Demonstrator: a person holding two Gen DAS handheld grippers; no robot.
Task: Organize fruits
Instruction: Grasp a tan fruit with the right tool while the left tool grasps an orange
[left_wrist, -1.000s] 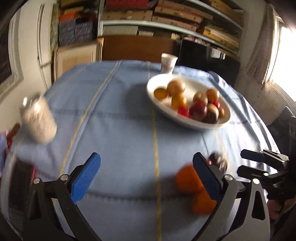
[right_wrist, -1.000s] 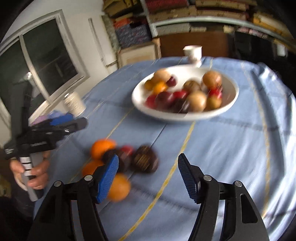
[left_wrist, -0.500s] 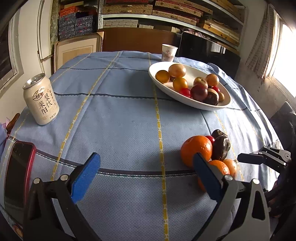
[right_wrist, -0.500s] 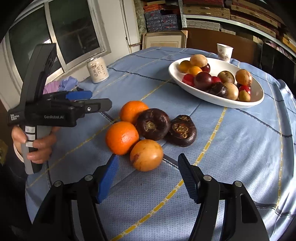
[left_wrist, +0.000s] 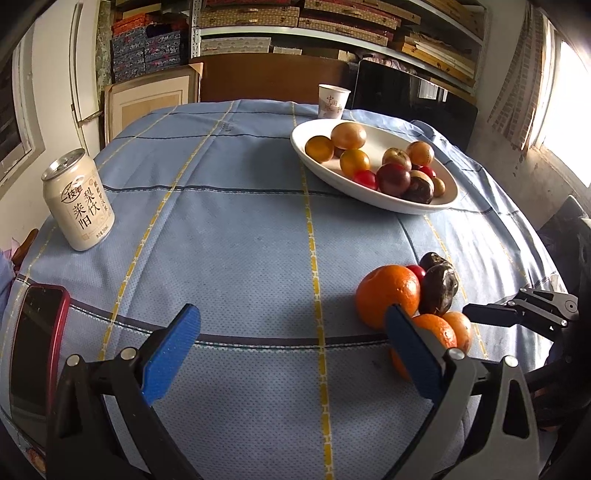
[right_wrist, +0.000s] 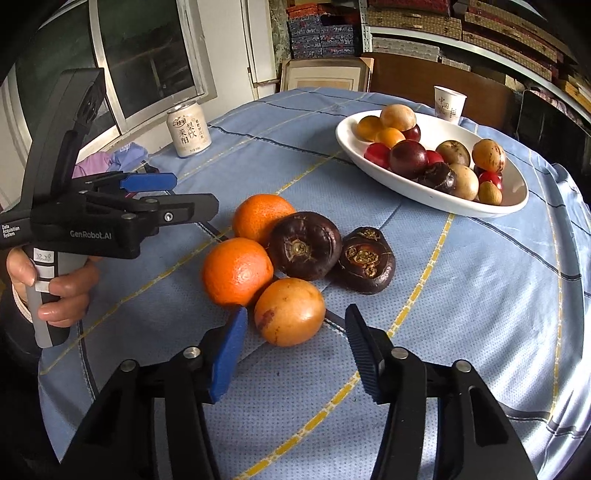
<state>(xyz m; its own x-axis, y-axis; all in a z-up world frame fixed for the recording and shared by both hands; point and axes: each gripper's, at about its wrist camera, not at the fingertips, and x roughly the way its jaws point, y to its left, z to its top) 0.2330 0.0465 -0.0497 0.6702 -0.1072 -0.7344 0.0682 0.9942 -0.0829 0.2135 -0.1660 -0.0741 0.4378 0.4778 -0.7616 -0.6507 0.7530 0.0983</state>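
Fruits lie in a loose cluster on the blue tablecloth (right_wrist: 461, 295), and the right gripper (right_wrist: 295, 334) is closing its jaws around the nearest, a yellow-orange fruit (right_wrist: 290, 312) that sits between the pads without being pressed. Touching it are two oranges (right_wrist: 238, 271) and a dark fruit (right_wrist: 304, 245), with a second dark fruit (right_wrist: 367, 260) just beside. The left gripper (left_wrist: 291, 350) hangs spread wide and empty; farther off stand a white bowl (right_wrist: 436, 195) of fruit, a can (left_wrist: 77, 199) and a paper cup (left_wrist: 332, 101).
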